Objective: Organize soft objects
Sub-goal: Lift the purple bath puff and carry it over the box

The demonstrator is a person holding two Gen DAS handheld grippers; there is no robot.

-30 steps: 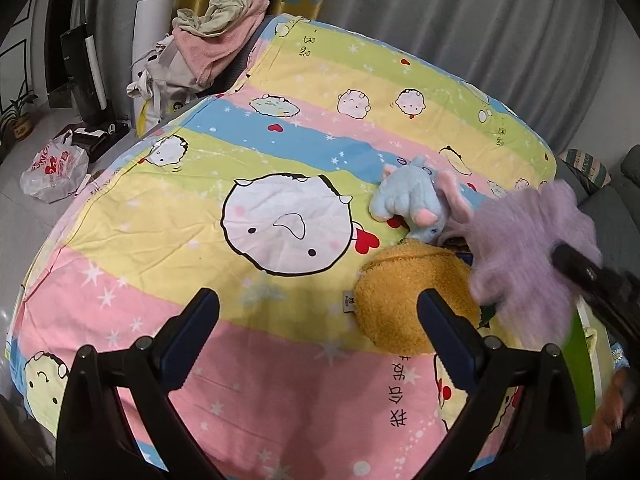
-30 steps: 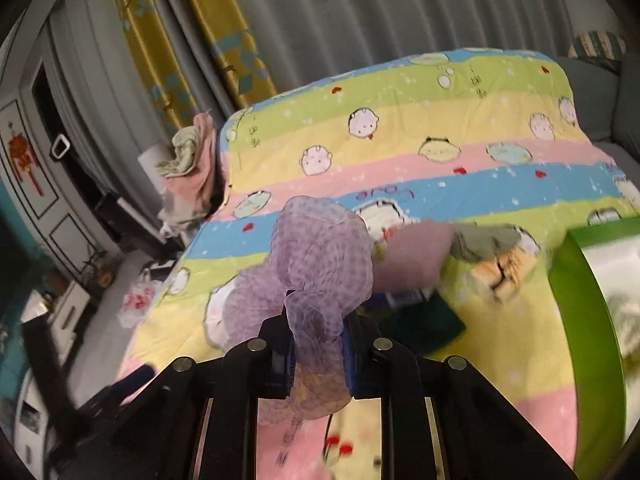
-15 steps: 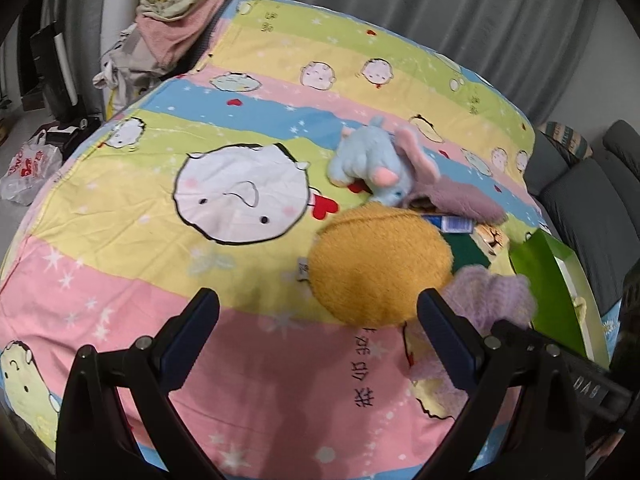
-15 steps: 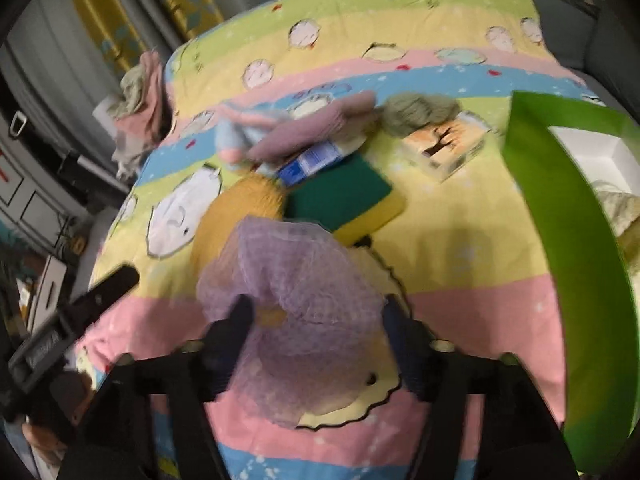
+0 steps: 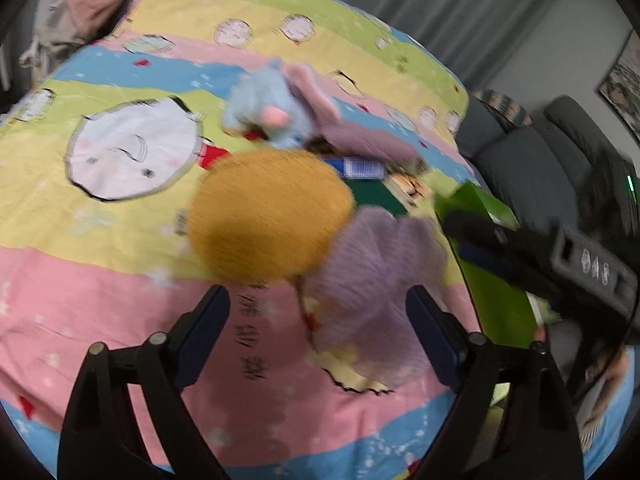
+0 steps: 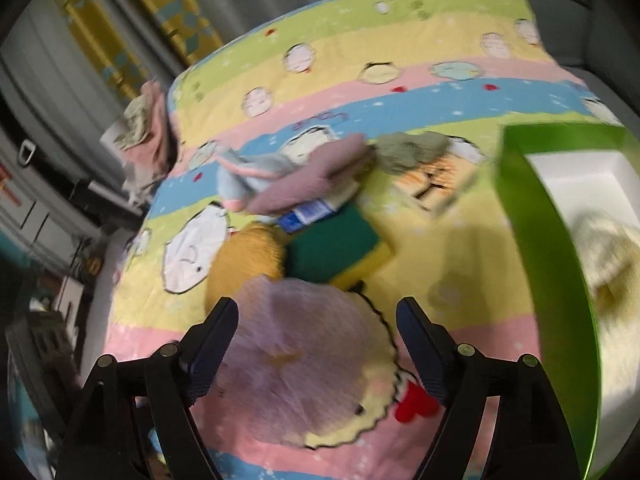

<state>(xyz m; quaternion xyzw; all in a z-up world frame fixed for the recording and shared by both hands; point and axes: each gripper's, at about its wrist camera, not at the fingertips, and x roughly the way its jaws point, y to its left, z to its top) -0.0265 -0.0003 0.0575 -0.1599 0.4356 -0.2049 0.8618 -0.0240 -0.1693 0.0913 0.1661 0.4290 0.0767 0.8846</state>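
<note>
We see the purple mesh pouf (image 6: pixel 304 356) lying on the bedspread (image 6: pixel 460 248) between our right gripper (image 6: pixel 316 344) jaws, which just opened, releasing it; earlier they clamped it. It touches the orange plush (image 6: pixel 248 256).

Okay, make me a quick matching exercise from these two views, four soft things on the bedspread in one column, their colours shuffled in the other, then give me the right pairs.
Things:
1. round plush cushion
2. mesh bath pouf
3. stuffed elephant
4. scrub sponge

Colours:
A. light blue with pink
B. green top, yellow base
C. mustard yellow
D. pale purple

Pairs: 1-C, 2-D, 3-A, 4-B
</note>
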